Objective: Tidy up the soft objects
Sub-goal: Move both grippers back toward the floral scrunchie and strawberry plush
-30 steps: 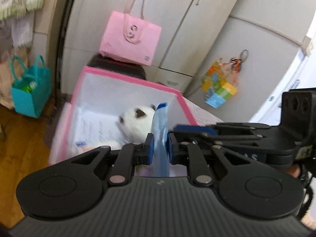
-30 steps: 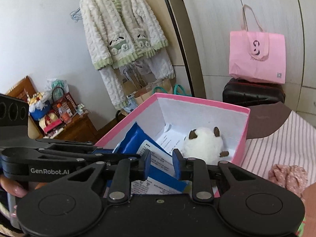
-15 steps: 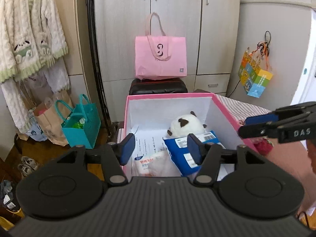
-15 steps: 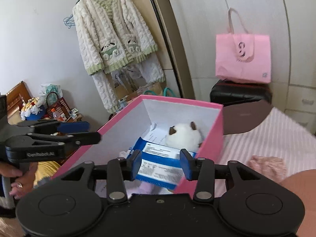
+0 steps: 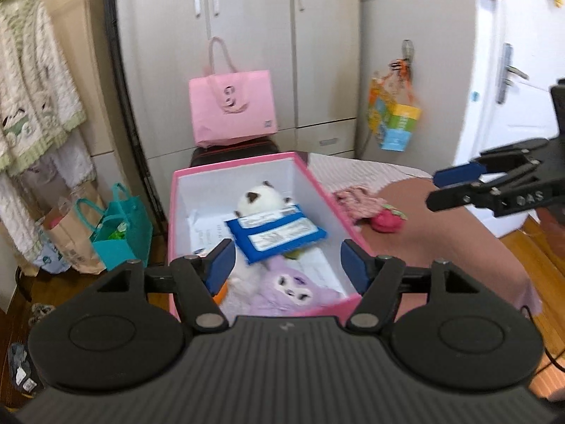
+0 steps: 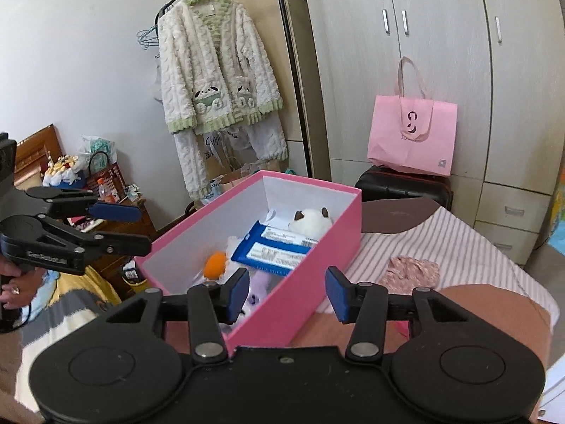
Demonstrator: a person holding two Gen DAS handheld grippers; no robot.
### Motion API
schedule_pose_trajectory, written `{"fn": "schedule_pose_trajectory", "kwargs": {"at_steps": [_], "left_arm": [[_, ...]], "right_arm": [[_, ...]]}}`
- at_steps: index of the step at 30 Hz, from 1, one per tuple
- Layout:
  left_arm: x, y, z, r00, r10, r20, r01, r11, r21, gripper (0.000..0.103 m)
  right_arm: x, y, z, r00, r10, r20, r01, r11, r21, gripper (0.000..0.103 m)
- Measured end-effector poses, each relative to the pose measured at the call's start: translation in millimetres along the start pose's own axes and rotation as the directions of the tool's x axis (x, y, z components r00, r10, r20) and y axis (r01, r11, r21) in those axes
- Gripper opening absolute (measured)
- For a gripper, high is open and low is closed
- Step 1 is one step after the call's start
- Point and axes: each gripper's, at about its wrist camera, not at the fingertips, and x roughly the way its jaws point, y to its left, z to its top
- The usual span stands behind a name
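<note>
— Looking left first: what is the left gripper [image 5: 286,263] doing?
— Its jaws are spread wide with nothing between them, hanging over the near end of the pink box [image 5: 319,183].
— And inside the box?
— A blue packet [image 5: 277,235] lies flat in the middle, touching a white plush [image 5: 259,196] at the far end; a purple plush [image 5: 293,288] sits at the near end.
— Further right?
— A pink cloth [image 5: 355,201] and a red soft toy [image 5: 386,219] lie on the table just right of the box. The right gripper [image 6: 286,291] is wide apart too, gripping nothing.
</note>
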Motion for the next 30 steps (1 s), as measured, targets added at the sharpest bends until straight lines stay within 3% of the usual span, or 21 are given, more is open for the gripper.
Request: {"fn": "schedule_pose_trajectory", "kwargs": {"at_steps": [6, 12, 23, 30], "left_arm": [[-21, -40, -6, 0.999, -0.038, 0.029, 0.037, 0.998, 0.047, 0.068], [-15, -75, -10, 0.995, -0.094, 0.025, 0.092, 0.994, 0.062, 0.068], [37, -140, 1, 0.977, -0.210, 0.019, 0.209, 0.977, 0.041, 0.068], [94, -162, 6, 0.986, -0.163, 0.016, 0.163, 0.987, -0.001, 0.068]], "right_arm": [[-34, -8, -17, 0.998, -0.049, 0.028, 0.049, 0.999, -0.013, 0.058], [-65, -18, -40, 0.995, -0.088, 0.052, 0.091, 0.995, -0.051, 0.063], [-70, -53, -88, 0.992, -0.108, 0.067, 0.115, 0.989, -0.099, 0.070], [-47, -81, -100, 0.994, -0.073, 0.081, 0.084, 0.987, -0.136, 0.072]]}}
